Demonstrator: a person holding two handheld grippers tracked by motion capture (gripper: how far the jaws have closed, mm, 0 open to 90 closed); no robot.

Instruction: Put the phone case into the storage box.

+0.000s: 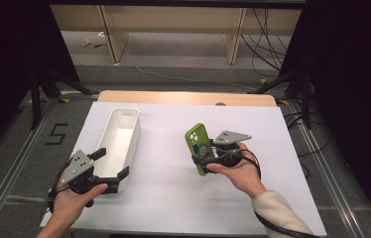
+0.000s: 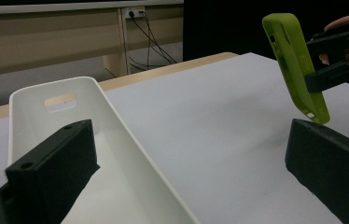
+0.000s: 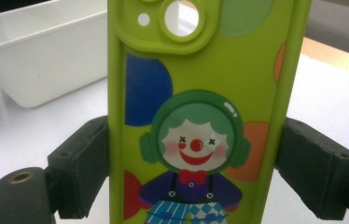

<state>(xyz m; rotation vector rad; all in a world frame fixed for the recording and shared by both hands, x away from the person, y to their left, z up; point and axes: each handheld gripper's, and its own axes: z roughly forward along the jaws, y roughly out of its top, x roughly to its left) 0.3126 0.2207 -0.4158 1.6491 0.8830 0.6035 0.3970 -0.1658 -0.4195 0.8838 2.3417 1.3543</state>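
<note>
A lime-green phone case [image 1: 199, 146] printed with a clown stands lifted off the white table sheet [image 1: 163, 193], camera cut-out uppermost. My right gripper [image 1: 204, 157] is shut on it, one jaw on each long edge, as the right gripper view shows [image 3: 191, 172] against the case [image 3: 200, 93]. The long white bin [image 1: 135, 141] lies left of centre. My left gripper [image 1: 113, 162] is open at the bin's near end. In the left gripper view [image 2: 189, 140] one jaw is inside the bin [image 2: 130, 140] and the other outside its wall. The case [image 2: 296, 65] hangs farther right there.
The wooden table edge [image 1: 188, 97] runs along the back, with floor cables [image 1: 263, 39] and furniture legs beyond. Black stand legs [image 1: 39, 89] flank the table. The white sheet between bin and case is bare.
</note>
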